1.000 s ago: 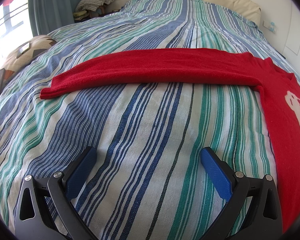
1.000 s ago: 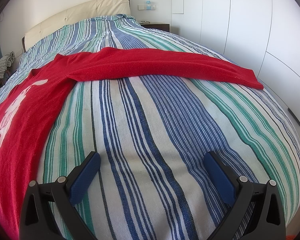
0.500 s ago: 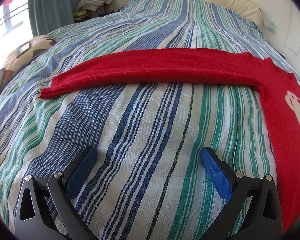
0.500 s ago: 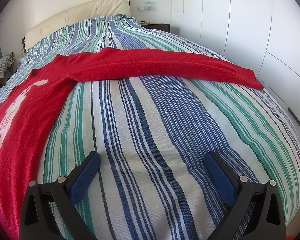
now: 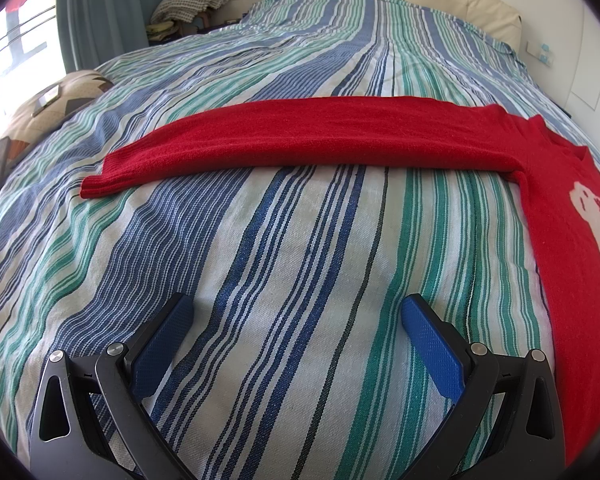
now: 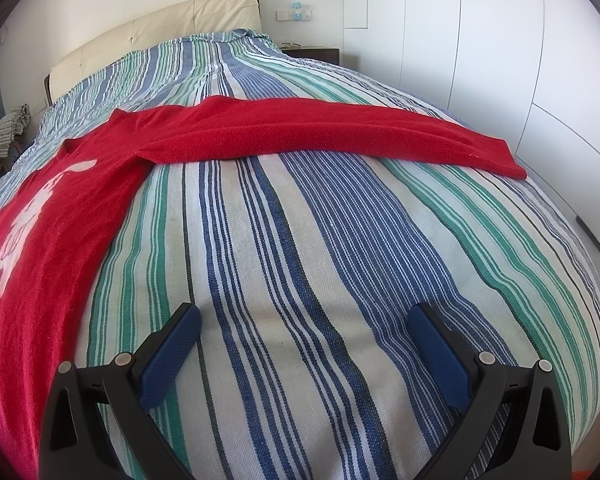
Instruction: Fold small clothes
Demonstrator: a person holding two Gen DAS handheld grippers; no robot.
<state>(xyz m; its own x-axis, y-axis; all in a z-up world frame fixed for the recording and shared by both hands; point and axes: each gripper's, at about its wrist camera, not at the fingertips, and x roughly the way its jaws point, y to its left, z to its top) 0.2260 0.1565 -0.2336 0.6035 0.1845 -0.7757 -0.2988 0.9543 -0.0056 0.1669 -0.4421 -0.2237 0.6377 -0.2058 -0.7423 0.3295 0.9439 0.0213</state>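
Observation:
A red long-sleeved sweater with a white figure on its chest lies flat on the striped bed. In the left wrist view one sleeve stretches out to the left, ending in a cuff. The right wrist view shows the other sleeve reaching right to its cuff, with the body at the left. My left gripper is open above bare bedspread, short of the sleeve. My right gripper is likewise open and empty over the bedspread.
The blue, green and white striped bedspread covers the whole bed, with a cream headboard at the far end. White wardrobe doors stand to the right. A patterned cushion and a curtain are on the left.

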